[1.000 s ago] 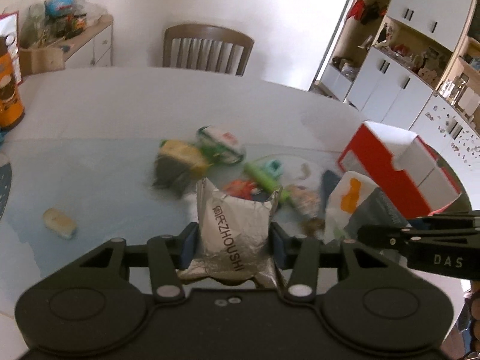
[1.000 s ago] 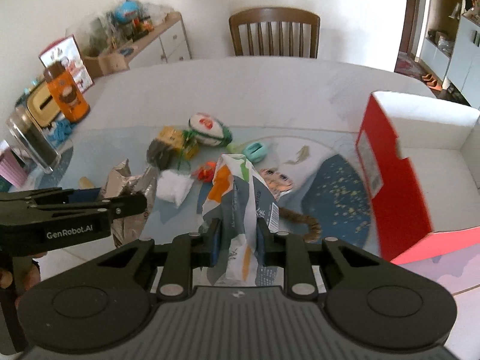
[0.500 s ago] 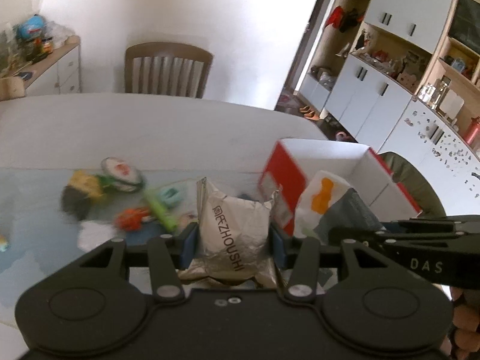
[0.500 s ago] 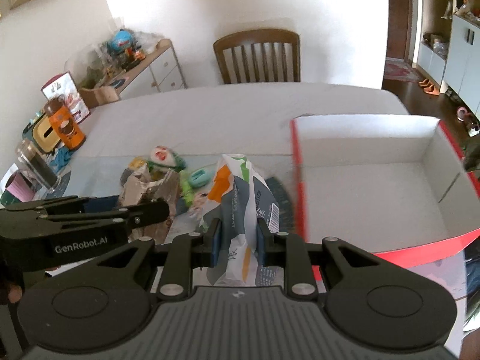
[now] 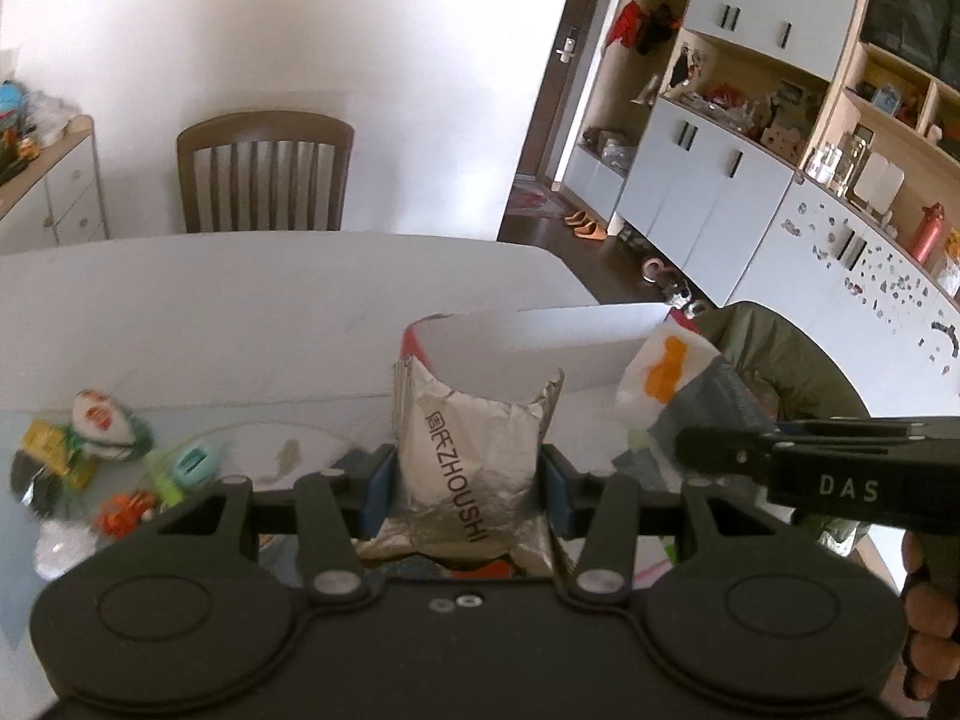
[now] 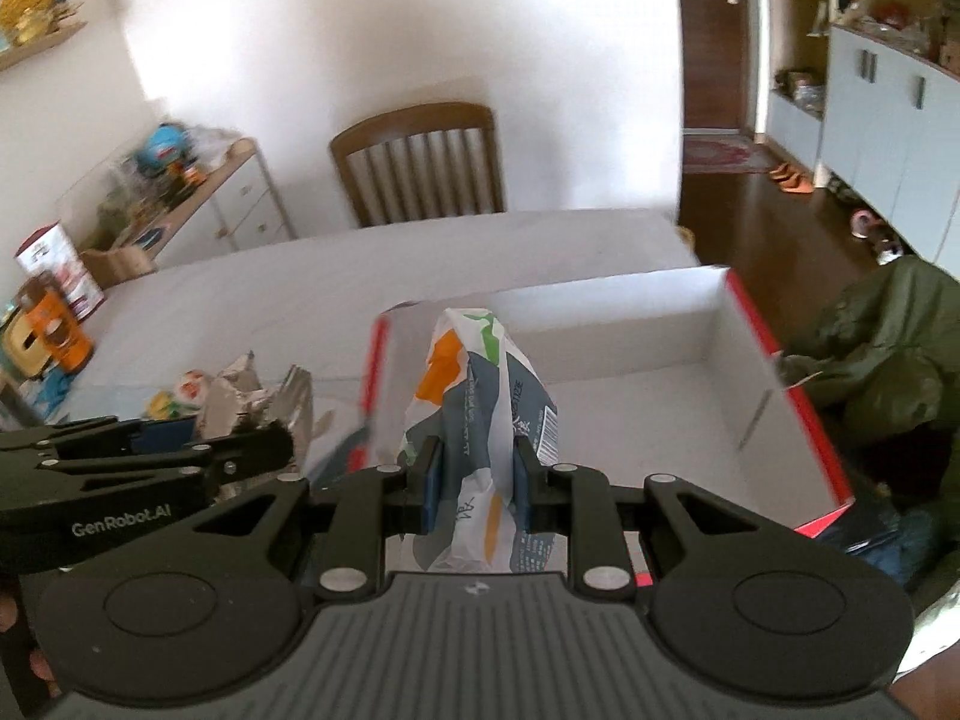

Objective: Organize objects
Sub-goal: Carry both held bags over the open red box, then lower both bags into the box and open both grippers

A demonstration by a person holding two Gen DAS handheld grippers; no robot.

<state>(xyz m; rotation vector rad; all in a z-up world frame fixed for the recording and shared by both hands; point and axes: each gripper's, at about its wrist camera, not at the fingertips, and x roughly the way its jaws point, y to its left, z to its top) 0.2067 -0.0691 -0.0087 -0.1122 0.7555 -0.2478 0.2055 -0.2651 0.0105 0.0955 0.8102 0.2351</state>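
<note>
The silver foil pouch [image 5: 471,468], printed ZHOUSHI, sits clamped between the pads of the left gripper [image 5: 468,483] in the left wrist view, held upright and clear of the table [image 5: 240,294]; behind it rises the white inner wall of the red box [image 5: 540,348], so the pouch appears to be at the box's near-left corner and not yet inside. At the left of the same view a small heap of loose items [image 5: 102,462] lies on the table: a round packet, a yellow packet, a teal piece, an orange piece. At the right the right gripper shows side-on, carrying the white, orange and grey bag [image 5: 678,384]. In the right wrist view that bag [image 6: 480,420] is gripped firmly at its waist by the right gripper [image 6: 474,480], raised over the near-left part of the red box [image 6: 780,360]; the visible floor of the box is bare. The left gripper [image 6: 264,450] lies to the left, the crumpled silver foil pouch [image 6: 258,396] in its hold. Assessment: the task is at an early stage, two items in transit, none visibly deposited, several left on the table.
</note>
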